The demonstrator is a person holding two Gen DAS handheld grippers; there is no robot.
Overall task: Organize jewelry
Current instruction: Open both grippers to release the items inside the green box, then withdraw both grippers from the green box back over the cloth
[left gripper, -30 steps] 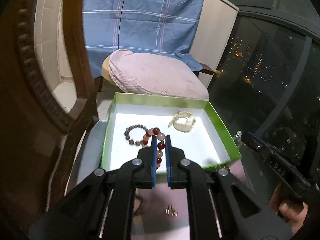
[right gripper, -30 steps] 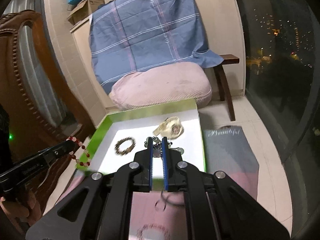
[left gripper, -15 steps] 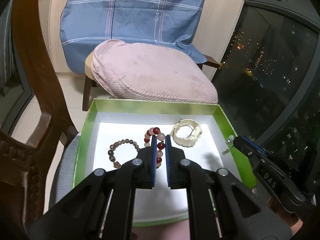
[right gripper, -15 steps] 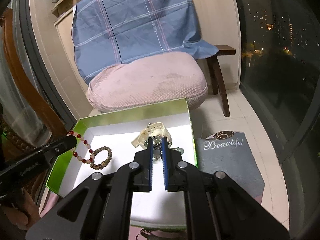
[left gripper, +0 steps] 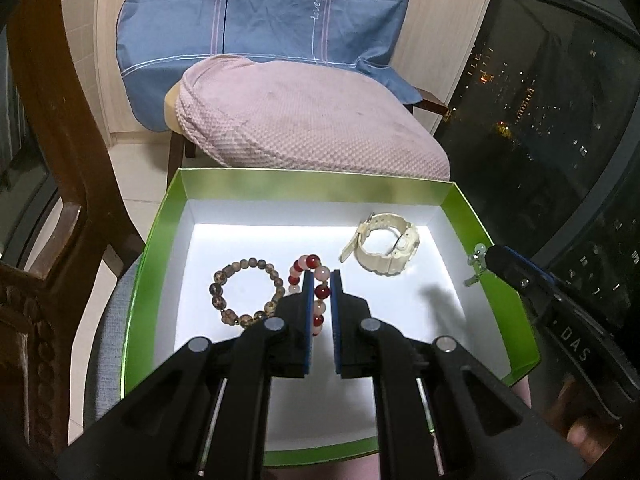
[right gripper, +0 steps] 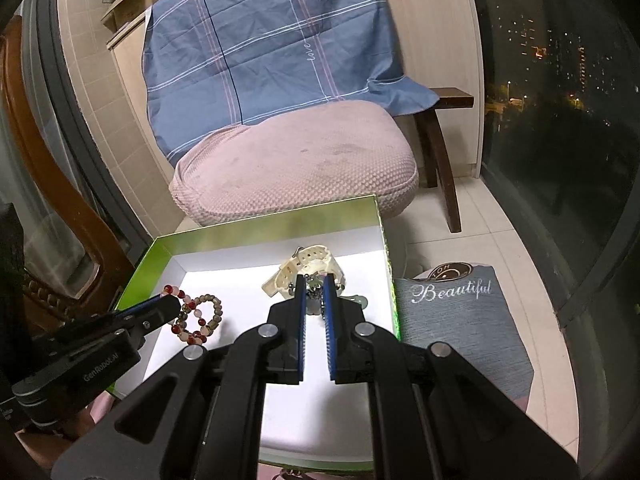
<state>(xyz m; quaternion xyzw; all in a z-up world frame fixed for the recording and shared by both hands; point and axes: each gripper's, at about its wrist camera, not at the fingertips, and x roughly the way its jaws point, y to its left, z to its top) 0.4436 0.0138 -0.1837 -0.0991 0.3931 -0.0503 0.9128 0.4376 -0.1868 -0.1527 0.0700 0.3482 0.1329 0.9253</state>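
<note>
A green box with a white floor holds a brown bead bracelet and a cream watch. My left gripper is shut on a red and pink bead bracelet and holds it over the box floor, beside the brown bracelet. My right gripper is shut on a silvery chain with pale green beads, held over the box's right part near the watch. The right gripper also shows in the left wrist view, at the box's right wall.
A pink cushioned stool under a blue checked cloth stands behind the box. A carved wooden chair is at the left. A grey "Beautiful" mat lies right of the box. A dark window fills the right side.
Both grippers have moved forward over the box with their pieces still held. The red bracelet now hangs beside the brown one and the chain is near the watch.
</note>
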